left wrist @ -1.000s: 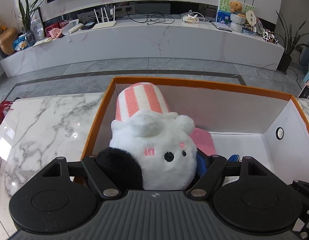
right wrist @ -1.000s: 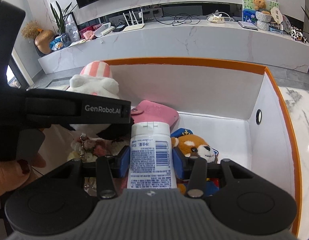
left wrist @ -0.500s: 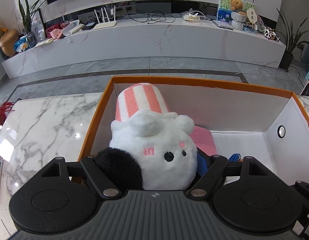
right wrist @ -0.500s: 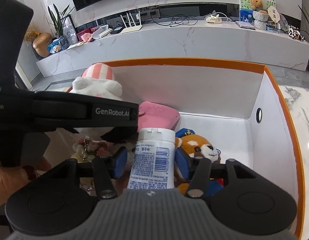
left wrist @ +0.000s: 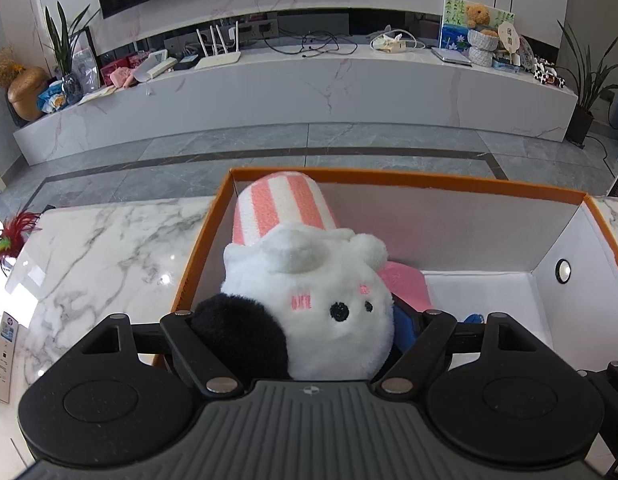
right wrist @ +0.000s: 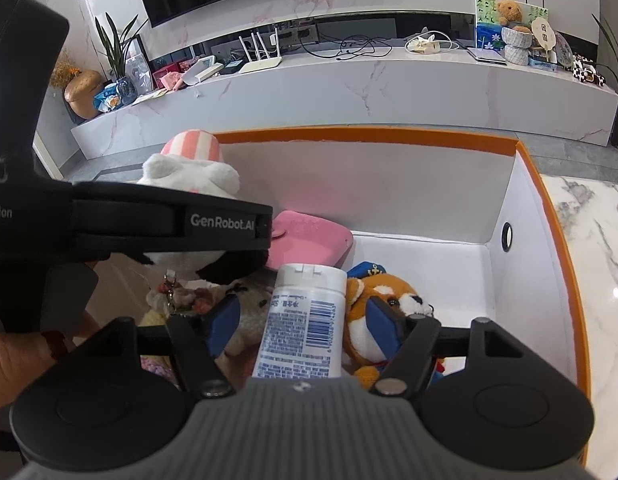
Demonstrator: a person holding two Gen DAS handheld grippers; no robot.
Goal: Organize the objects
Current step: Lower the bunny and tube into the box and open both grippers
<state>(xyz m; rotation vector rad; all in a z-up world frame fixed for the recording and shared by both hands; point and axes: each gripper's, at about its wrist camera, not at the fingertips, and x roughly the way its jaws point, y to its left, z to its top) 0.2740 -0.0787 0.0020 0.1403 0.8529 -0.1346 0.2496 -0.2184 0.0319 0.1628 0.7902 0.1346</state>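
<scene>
An orange-rimmed box [left wrist: 429, 184] with white walls stands on the marble table. My left gripper [left wrist: 307, 316] is shut on a white plush toy [left wrist: 321, 284] with a pink-striped hat and a black patch, held over the box's left end. In the right wrist view one of its fingers [right wrist: 169, 224] crosses in front of that plush toy [right wrist: 189, 172]. My right gripper [right wrist: 303, 316] is opening. A white bottle [right wrist: 305, 320] with a barcode label leans between its blue pads, with gaps on both sides. The bottle rests on toys inside the box [right wrist: 369, 134].
In the box lie a red panda plush [right wrist: 385, 300], a pink pouch [right wrist: 309, 236] and small plush charms [right wrist: 177, 296]. A person's hand [right wrist: 13, 356] grips the left tool. A feather toy [left wrist: 13, 232] and a card [left wrist: 5, 352] lie on the marble table [left wrist: 109, 248].
The right gripper's pads have spread away from the white bottle, which has tipped slightly to the right. The left gripper and its plush toy have stayed put.
</scene>
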